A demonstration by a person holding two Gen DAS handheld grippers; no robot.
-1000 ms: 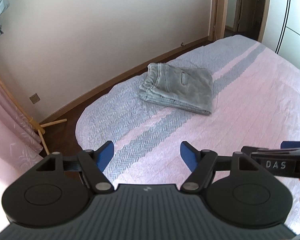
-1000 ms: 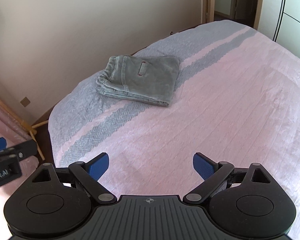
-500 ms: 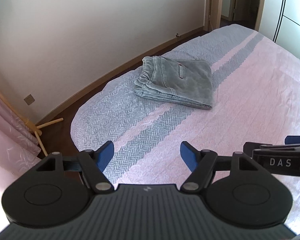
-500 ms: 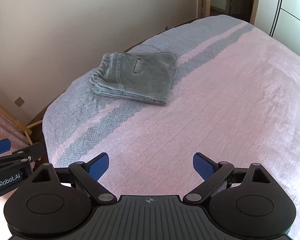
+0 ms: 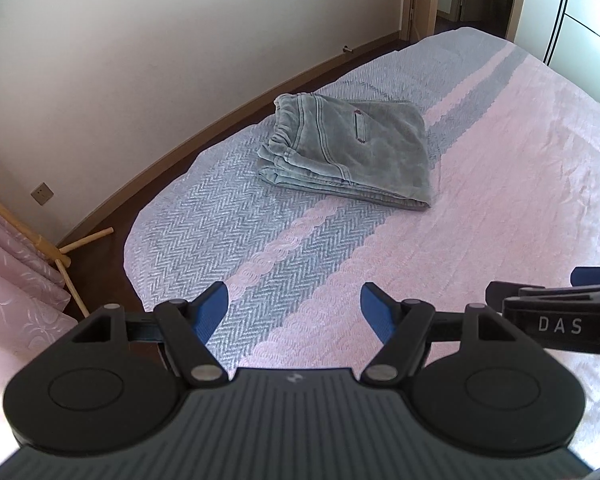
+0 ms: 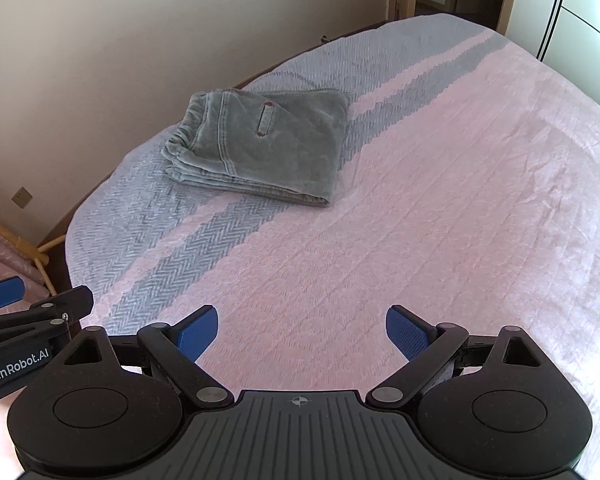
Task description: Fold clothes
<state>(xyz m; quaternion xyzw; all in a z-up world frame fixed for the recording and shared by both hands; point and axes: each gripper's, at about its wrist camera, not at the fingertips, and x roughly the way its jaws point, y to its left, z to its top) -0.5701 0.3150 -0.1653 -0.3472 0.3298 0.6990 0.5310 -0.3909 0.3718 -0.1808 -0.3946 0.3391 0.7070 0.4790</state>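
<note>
At nine o'clock in the left wrist view a bamboo-coloured wooden rack (image 5: 60, 256) stands against the cream wall (image 5: 140, 40). The left gripper (image 5: 294, 312) hangs above the pink and grey herringbone bedspread (image 5: 500, 200), its blue-padded jaws spread apart and empty. At twelve o'clock lies the folded grey-green denim trousers (image 5: 352, 152), a neat rectangle well apart from both tools, waistband towards the wall. At three o'clock the right gripper (image 6: 302, 334) hovers, its jaws likewise wide apart and holding nothing.
</note>
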